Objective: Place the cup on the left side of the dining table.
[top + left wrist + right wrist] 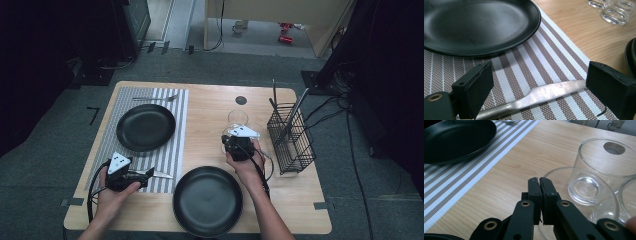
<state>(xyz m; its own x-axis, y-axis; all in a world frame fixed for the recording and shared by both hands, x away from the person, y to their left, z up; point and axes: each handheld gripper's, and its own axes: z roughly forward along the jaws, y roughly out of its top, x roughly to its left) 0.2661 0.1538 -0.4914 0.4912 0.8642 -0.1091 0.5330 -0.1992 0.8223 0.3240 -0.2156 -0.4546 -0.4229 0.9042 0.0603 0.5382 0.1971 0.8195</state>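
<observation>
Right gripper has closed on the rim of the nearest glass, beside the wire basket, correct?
Not quite. The right gripper is shut, but in the right gripper view its pads meet with nothing between them; the nearest glass stands just behind them. The wire basket is beside it.

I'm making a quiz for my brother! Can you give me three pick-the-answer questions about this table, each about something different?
1. Where does the knife lie? A in the wire basket; B on the striped mat; C on a plate.
2. How many black plates are there? A one; B two; C four.
3. How do the left gripper jaws stand? A open; B shut; C clamped on a glass.
Answers: B, its blade rests on the stripes; B, one on the mat, one on bare wood; A, the pads stand wide apart.
</observation>
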